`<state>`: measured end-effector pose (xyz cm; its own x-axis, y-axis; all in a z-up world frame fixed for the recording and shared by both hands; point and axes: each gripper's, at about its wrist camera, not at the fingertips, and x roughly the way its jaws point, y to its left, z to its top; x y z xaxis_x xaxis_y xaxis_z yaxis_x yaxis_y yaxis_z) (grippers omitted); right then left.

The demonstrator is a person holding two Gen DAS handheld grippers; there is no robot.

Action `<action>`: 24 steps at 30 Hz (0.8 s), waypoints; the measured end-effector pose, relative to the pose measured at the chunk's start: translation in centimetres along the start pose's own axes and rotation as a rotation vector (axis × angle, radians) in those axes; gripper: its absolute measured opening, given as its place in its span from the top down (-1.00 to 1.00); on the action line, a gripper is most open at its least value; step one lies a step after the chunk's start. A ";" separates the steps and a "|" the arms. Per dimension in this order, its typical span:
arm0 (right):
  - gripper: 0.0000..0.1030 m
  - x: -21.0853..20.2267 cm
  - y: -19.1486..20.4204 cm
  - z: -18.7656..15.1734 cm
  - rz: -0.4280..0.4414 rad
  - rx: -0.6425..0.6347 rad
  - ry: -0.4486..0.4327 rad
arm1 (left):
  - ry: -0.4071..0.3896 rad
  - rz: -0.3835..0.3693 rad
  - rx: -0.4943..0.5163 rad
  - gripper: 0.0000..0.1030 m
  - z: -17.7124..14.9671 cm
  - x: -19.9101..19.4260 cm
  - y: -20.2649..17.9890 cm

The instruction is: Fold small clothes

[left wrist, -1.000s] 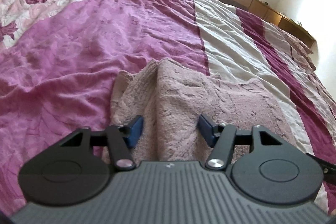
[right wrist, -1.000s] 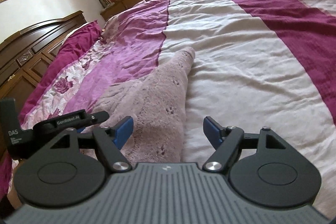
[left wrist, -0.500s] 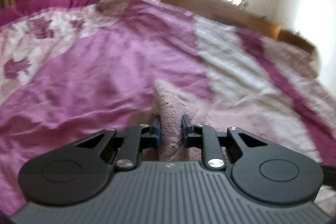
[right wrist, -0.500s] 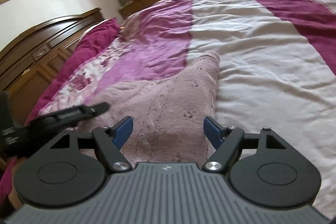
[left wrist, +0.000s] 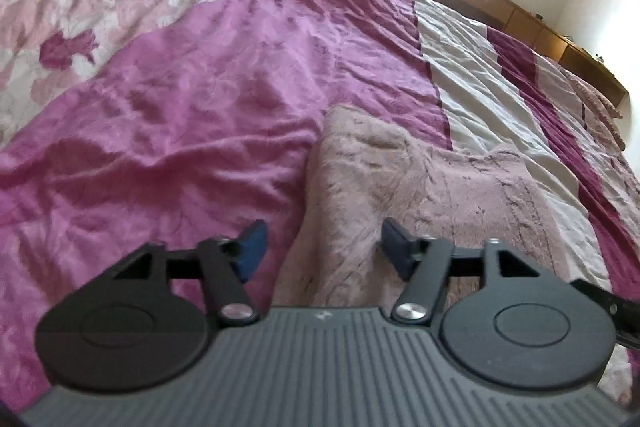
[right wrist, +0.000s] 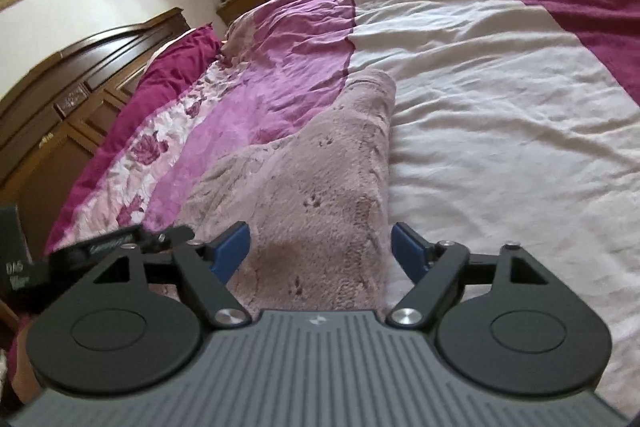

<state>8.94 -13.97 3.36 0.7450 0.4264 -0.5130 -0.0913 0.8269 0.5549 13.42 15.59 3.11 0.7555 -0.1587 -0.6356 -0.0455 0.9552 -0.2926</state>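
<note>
Garment [left wrist: 420, 195]: pink fuzzy, lying on bedspread [left wrist: 180, 107].
Left gripper [left wrist: 320, 247]: jaws just opened, released, garment edge between them.
Right gripper [right wrist: 320, 251]: jaws just widened, released above garment.

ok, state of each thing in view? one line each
left tool: open, jaws just opened, nothing gripped
right tool: open, jaws just widened, nothing gripped
fuzzy pink garment: lying on bed, partly folded, free of both tools
bedspread: spread out, wrinkled
</note>
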 end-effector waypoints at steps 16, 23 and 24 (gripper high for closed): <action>-0.77 3.3 -3.4 0.9 0.072 0.197 0.102 | 0.124 -0.164 -0.146 -0.38 -1.0 0.7 2.9; -0.69 6.4 -3.5 1.7 0.136 0.215 0.161 | 0.207 -0.294 -0.217 0.09 -1.8 2.3 3.0; -0.59 6.8 -3.2 1.9 0.126 0.209 0.168 | 0.210 -0.307 -0.236 0.24 -1.9 2.4 3.0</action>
<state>15.53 -14.42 -0.61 0.6151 0.5899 -0.5232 -0.0252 0.6779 0.7347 13.89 17.61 -0.63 0.6092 -0.4969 -0.6180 -0.0058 0.7765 -0.6301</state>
